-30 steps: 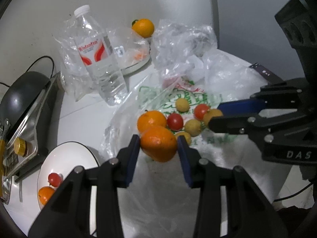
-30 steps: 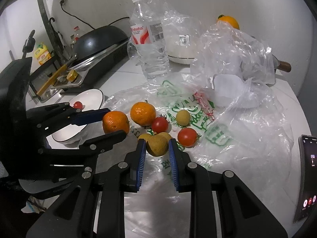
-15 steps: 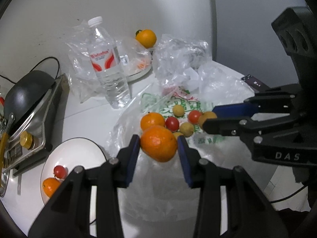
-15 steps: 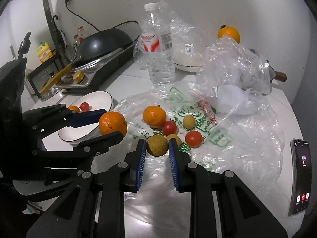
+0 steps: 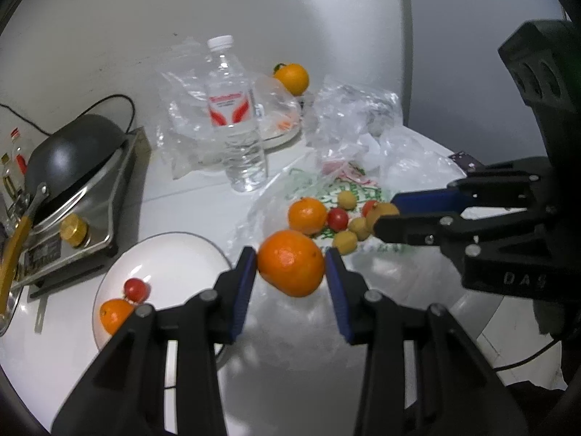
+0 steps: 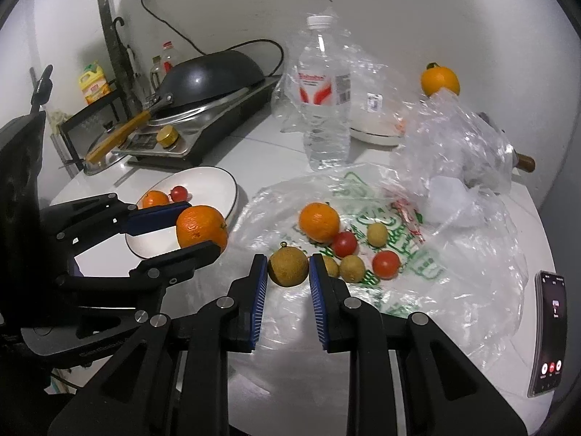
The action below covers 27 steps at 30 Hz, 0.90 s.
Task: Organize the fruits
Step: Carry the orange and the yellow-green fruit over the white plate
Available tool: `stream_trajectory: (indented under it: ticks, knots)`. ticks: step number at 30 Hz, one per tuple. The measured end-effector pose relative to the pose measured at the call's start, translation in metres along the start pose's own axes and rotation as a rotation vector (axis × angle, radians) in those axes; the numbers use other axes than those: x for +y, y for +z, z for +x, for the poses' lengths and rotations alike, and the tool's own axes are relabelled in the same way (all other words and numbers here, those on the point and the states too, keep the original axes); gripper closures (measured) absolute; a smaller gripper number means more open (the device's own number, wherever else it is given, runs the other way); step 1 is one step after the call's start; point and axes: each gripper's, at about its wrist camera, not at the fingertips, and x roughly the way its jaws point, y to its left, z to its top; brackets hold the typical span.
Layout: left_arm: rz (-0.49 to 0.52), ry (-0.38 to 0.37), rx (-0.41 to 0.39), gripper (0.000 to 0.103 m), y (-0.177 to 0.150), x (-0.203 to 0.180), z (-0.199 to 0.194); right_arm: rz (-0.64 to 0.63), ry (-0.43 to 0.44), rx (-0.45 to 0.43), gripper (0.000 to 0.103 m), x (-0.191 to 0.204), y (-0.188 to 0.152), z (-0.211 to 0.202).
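The left tongs [image 5: 290,272] clamp an orange [image 5: 291,262] at the centre of the left wrist frame, above the edge of a clear plastic bag [image 5: 290,327]. The right tongs [image 6: 288,272] grip a brownish round fruit [image 6: 288,266], centre frame. At lower left, a white bowl [image 5: 174,254] on the surface [image 5: 181,210] holds a small orange [image 5: 114,314] and a cherry tomato [image 5: 136,289]. More fruit lies on the bag, centre right.

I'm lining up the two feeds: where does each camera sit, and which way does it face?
Left wrist: on the left gripper, looking down past its held orange at the table; the right gripper enters from the right.
Right wrist: on the right gripper, jaws shut on a brown fruit; the left gripper is at left.
Shared: white plate, water bottle.
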Motion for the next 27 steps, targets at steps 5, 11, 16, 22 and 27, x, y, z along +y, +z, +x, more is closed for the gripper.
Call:
stream_trajectory:
  ticks: [5, 11, 16, 22, 27]
  knots:
    - [-0.019, 0.015, -0.008, 0.063, -0.006, 0.015, -0.009, -0.018, 0.005, 0.004, 0.078, 0.014, 0.004, 0.004]
    - [-0.046, 0.032, -0.01, 0.063, -0.018, 0.031, -0.016, -0.043, 0.011, 0.013, 0.078, 0.032, 0.008, 0.009]
    - [-0.068, 0.058, -0.006, 0.063, -0.028, 0.048, -0.022, -0.067, 0.023, 0.025, 0.078, 0.046, 0.012, 0.016]
    - [-0.098, 0.086, 0.006, 0.063, -0.041, 0.069, -0.025, -0.093, 0.04, 0.039, 0.078, 0.062, 0.016, 0.027]
    - [-0.118, 0.112, 0.014, 0.063, -0.051, 0.085, -0.024, -0.116, 0.06, 0.045, 0.078, 0.076, 0.02, 0.035]
